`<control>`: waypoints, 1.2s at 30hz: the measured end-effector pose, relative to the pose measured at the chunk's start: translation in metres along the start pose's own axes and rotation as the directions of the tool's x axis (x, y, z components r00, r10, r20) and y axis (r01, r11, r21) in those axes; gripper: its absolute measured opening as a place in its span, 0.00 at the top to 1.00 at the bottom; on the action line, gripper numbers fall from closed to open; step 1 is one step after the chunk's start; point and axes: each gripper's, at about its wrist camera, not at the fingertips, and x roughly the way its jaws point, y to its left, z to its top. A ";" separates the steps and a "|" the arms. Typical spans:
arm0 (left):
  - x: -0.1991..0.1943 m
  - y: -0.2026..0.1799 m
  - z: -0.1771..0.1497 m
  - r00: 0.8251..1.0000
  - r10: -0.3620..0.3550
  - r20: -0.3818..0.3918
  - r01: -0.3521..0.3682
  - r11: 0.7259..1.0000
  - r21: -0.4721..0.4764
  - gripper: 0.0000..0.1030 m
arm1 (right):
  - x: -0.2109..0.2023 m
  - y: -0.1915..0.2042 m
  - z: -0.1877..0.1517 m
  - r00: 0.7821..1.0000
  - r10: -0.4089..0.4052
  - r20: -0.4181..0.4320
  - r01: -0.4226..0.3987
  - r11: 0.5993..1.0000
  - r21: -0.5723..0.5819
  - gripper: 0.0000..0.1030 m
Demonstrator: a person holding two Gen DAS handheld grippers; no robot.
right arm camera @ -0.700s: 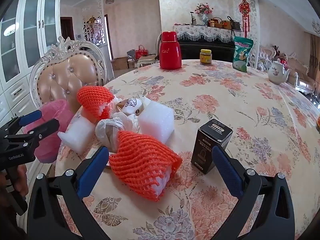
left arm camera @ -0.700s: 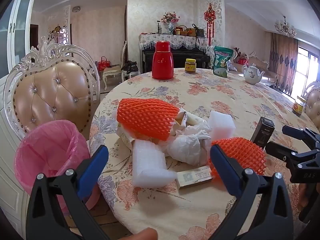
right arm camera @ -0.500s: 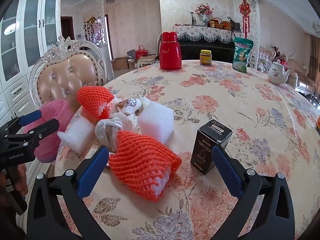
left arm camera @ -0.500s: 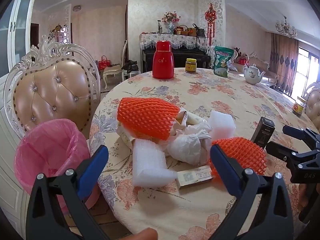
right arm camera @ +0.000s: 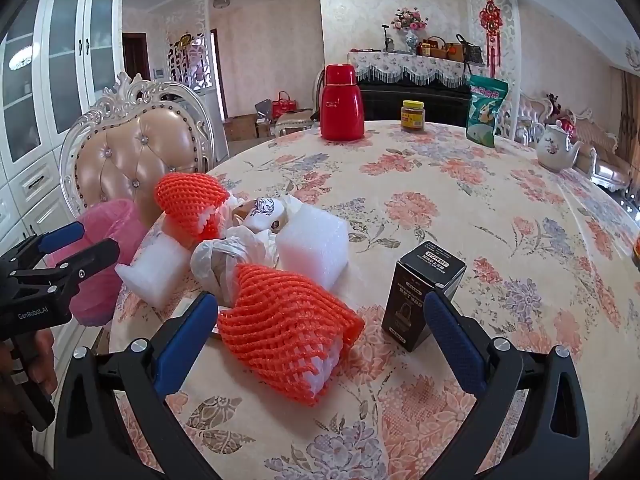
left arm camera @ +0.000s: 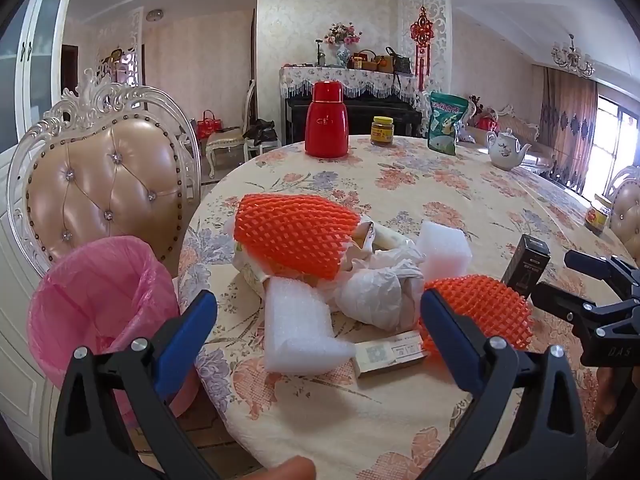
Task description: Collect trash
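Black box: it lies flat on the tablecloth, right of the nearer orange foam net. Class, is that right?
Not quite. The black box stands upright, not flat, as the right wrist view shows. It is on the tablecloth, right of the nearer orange foam net.

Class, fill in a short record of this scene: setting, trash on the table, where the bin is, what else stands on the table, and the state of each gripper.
setting: round table with floral cloth, in a dining room
trash pile: two orange foam nets, white foam blocks, crumpled white bag, small flat carton
near pile: black box, upright
bin: pink-lined bin, beside the table by the chair
far side: red flask, jar, green pouch, teapot
left gripper: open, holding nothing
right gripper: open, holding nothing
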 end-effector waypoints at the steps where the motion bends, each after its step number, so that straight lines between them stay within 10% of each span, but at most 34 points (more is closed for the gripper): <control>1: 0.000 0.000 0.000 1.000 0.001 0.000 -0.001 1.000 0.001 0.05 | 0.000 0.000 0.000 1.000 0.000 0.000 0.000 1.000 0.001 0.06; 36: 0.000 0.000 0.000 1.000 0.003 -0.001 -0.003 1.000 -0.001 0.04 | 0.002 0.004 0.001 1.000 0.004 0.002 -0.004 1.000 -0.002 0.06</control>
